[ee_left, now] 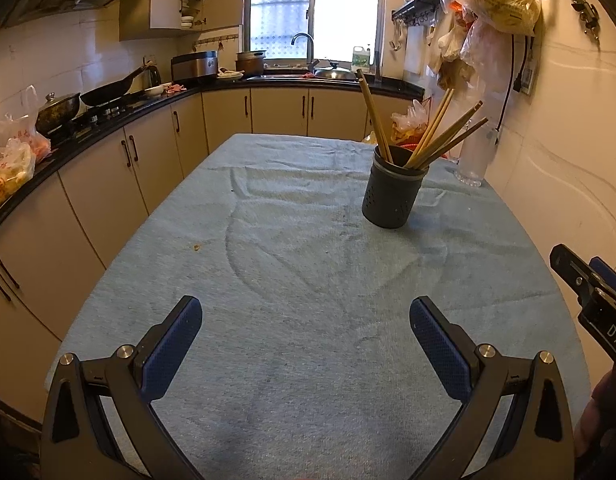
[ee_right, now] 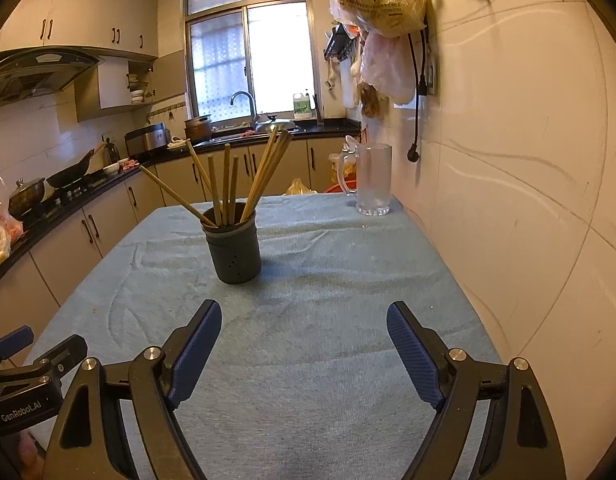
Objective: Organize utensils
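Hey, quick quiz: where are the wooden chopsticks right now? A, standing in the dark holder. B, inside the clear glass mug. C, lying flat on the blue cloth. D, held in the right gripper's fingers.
A: the chopsticks stand fanned out in the dark holder on the blue cloth, while the glass mug holds none.

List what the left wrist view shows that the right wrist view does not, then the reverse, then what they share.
Only the left wrist view: the black wall rack with hooks seen face-on, and the right tool at its right edge.

Only the right wrist view: the frosted glass mug's handle, and the left tool at its left edge.

Both: the dark perforated utensil holder filled with wooden chopsticks, the blue towel-covered table, the frosted glass mug, and open tool jaws holding nothing.
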Motion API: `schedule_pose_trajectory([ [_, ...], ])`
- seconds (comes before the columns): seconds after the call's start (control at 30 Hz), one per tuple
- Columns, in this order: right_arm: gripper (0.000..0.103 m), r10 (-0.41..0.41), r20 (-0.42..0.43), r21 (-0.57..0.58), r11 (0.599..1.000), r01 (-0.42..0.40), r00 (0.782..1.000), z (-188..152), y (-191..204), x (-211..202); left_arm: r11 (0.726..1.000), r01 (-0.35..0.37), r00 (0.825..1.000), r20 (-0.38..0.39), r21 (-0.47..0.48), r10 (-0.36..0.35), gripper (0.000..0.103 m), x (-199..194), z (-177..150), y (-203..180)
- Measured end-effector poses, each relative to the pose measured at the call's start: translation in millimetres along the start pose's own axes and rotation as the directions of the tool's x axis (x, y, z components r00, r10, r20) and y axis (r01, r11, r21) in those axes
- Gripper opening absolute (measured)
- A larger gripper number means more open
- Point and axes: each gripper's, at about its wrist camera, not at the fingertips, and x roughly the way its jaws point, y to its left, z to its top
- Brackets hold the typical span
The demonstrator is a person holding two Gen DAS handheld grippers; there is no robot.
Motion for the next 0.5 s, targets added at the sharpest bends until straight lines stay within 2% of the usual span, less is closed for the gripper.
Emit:
schedule_pose_trajectory([
  [0.5, 0.089, 0.019, -0.028, 0.001, 1.000, -0.019, 0.999, -5.1, -5.7, 14.0, 0.999, 0.010, 1.000, -0.006, 0.037, -0.009, 0.103, 8.2, 0.6, -8.0],
])
